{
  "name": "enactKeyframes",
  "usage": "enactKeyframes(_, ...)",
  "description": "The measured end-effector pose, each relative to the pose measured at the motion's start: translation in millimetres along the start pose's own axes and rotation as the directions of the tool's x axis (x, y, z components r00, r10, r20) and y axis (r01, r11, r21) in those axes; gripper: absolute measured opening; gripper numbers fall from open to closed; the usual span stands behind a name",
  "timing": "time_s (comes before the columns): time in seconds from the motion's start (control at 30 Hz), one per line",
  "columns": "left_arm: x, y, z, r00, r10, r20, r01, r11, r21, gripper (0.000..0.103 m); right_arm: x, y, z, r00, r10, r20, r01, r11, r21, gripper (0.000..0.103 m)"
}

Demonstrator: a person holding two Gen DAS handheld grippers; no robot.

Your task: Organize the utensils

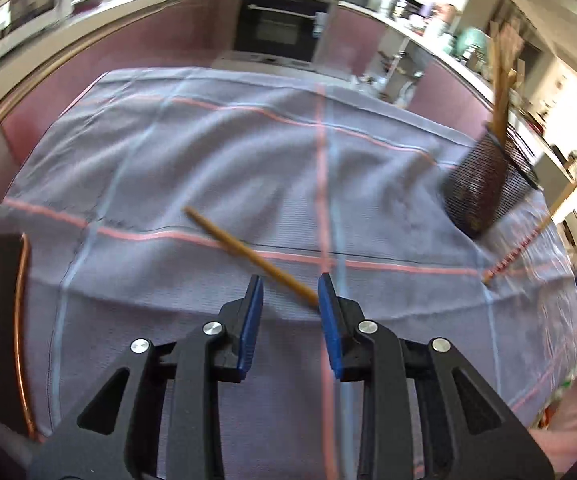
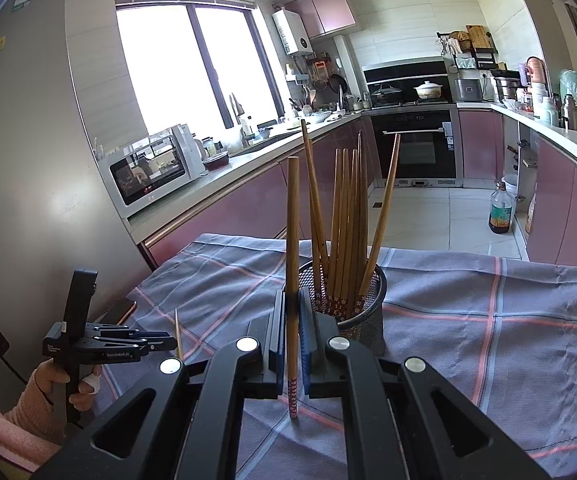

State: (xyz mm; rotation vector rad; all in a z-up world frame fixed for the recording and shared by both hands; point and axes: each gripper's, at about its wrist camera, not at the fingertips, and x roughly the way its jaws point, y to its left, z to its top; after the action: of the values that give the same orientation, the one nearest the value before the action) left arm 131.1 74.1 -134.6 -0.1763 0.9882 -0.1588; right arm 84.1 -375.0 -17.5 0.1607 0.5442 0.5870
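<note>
A brown wooden chopstick lies slanted on the checked tablecloth, its near end at my open left gripper, beside the right pad. My right gripper is shut on another chopstick, held upright, patterned end down, just in front of the black mesh holder. The holder stands on the cloth with several chopsticks in it. In the left wrist view the holder is at the far right, with the held chopstick near it. The left gripper also shows in the right wrist view.
A phone with a copper edge lies at the cloth's left side. The table's far edge faces pink kitchen cabinets and an oven. A large fridge stands to the left. An oil bottle stands on the floor.
</note>
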Motion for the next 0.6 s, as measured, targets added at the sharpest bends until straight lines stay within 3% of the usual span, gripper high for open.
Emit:
enactKeyframes(0.4,27.5,-6.2,24.8,1.000,0.009,-0.020,-0.008,0.999,0.039,0.033,1.0,0.8,-0.4,1.000,-0.002,-0.003,0.002,1.000,-0.006,0.005)
enactKeyframes(0.6,39.3,-27.5,31.6,0.999,-0.024,-0.031,0.027,0.993,0.116,0.021,1.5,0.7,-0.6,1.000,-0.003,-0.003,0.003,1.000,-0.004,0.005)
